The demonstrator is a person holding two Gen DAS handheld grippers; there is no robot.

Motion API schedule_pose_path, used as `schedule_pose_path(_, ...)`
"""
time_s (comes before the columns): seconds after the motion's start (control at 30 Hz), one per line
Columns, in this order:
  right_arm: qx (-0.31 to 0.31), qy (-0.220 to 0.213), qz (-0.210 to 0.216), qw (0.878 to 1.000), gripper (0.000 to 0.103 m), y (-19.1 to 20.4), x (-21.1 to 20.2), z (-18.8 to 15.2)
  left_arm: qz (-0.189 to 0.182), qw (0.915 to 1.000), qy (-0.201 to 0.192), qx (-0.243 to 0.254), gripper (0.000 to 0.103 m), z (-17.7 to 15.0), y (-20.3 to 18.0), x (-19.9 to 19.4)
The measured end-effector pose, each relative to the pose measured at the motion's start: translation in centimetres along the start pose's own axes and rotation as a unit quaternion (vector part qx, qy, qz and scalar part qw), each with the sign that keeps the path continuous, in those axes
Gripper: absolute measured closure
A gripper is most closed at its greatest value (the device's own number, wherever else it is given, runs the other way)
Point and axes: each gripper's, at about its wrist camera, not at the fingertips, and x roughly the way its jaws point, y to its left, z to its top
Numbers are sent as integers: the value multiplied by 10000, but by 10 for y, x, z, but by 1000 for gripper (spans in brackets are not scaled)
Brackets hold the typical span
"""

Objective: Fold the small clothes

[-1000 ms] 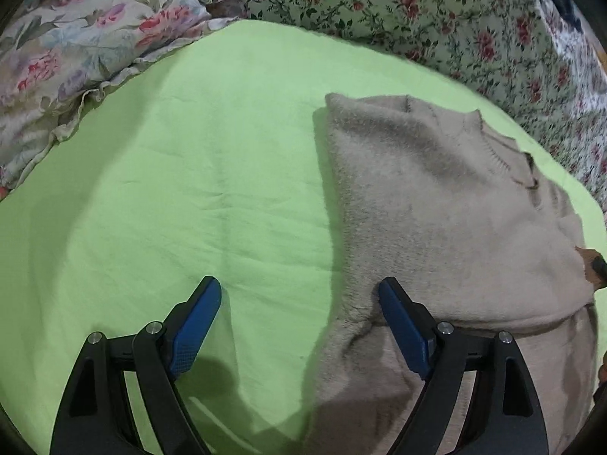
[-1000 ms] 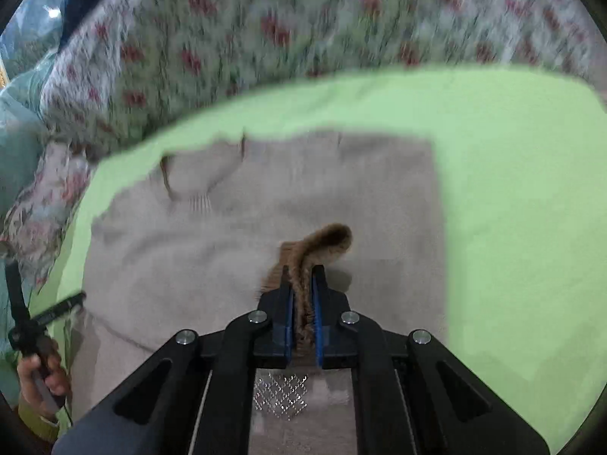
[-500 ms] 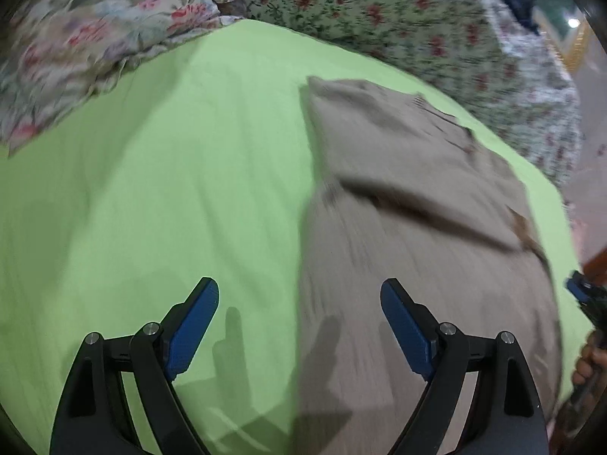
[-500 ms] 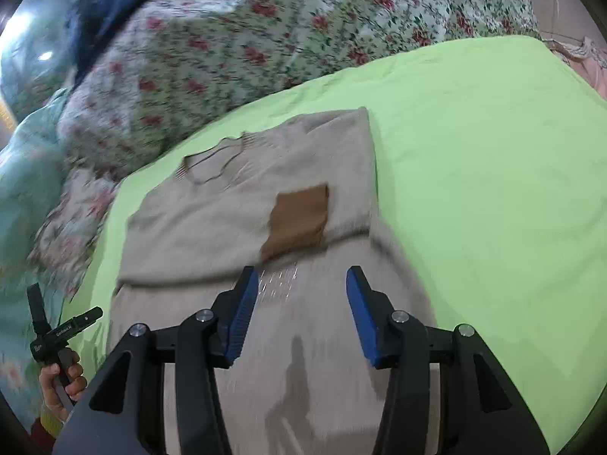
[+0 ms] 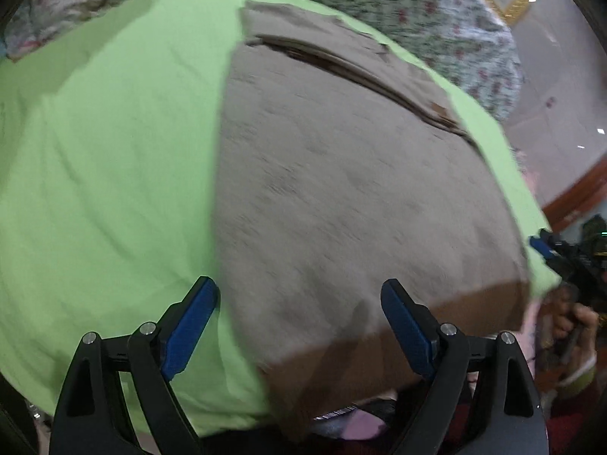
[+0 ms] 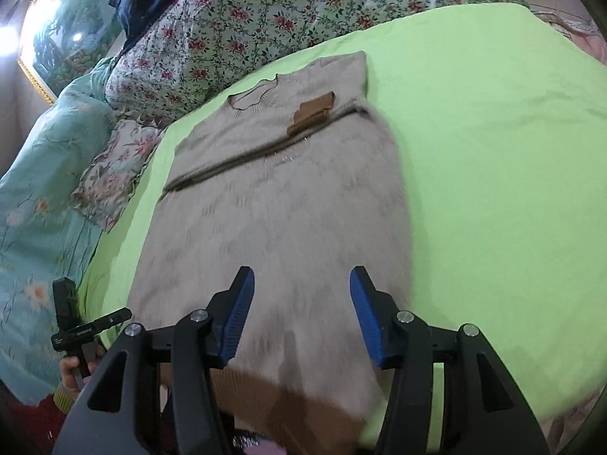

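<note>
A beige knitted sweater [image 6: 280,204] lies flat on a green sheet [image 6: 493,144], sleeves folded across the chest, a brown cuff [image 6: 315,112] on top and a brown hem [image 6: 265,394] at the near bed edge. It also shows in the left wrist view [image 5: 341,189]. My right gripper [image 6: 299,314] is open and empty above the lower part of the sweater. My left gripper [image 5: 299,322] is open and empty over the sweater's lower left corner near the hem [image 5: 398,345].
Floral bedding [image 6: 265,11] and a floral pillow [image 6: 114,167] lie behind and left of the sheet. A teal quilt [image 6: 34,197] is at the left. The near bed edge [image 5: 212,417] runs just below both grippers.
My right gripper let go of the brown cuff, opened and drew back toward the hem. My left gripper also drew back toward the near edge. The cuff now rests on the chest.
</note>
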Motion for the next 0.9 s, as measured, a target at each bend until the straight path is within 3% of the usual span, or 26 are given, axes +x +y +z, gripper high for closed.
schedule_pose_path(0.1,71,69,-25,9999,45,-15,-14,-16,-413,9991,92,-6,15,-13,-5,1)
schedule_pose_path(0.23,299,413,31,9987,45,-36,-17,-41,-559,9984,105,-18,22,-24,-6,-2)
schedule_pose_path(0.37,316,555,544,9965,45,-34,-12,-61,-749,9970,148,-101,28,-22,1,-3)
schedule_pose_path(0.43,285,861,957,9913,45,-27,0,-66,-827,9964,170,-91,28,-19,3,-1)
schedule_pose_path(0.63,172,836,1122,9900,43,-13,13,-70,-788,9965,252,95,28,-17,2,0)
schedule_pose_path(0.67,176,827,1132,9900,50,-14,12,-71,-787,9965,257,108,30,-16,3,0)
schedule_pose_path(0.7,129,831,1068,9907,65,-14,12,-71,-788,9965,261,121,31,-16,3,0)
schedule_pose_path(0.77,71,941,864,9918,85,-16,17,-69,-784,9964,279,152,34,-16,3,0)
schedule_pose_path(0.8,32,974,857,9915,91,-16,18,-67,-775,9964,303,180,37,-15,2,1)
schedule_pose_path(0.9,-129,884,1044,9905,93,-9,12,-65,-908,9948,412,196,69,-17,5,1)
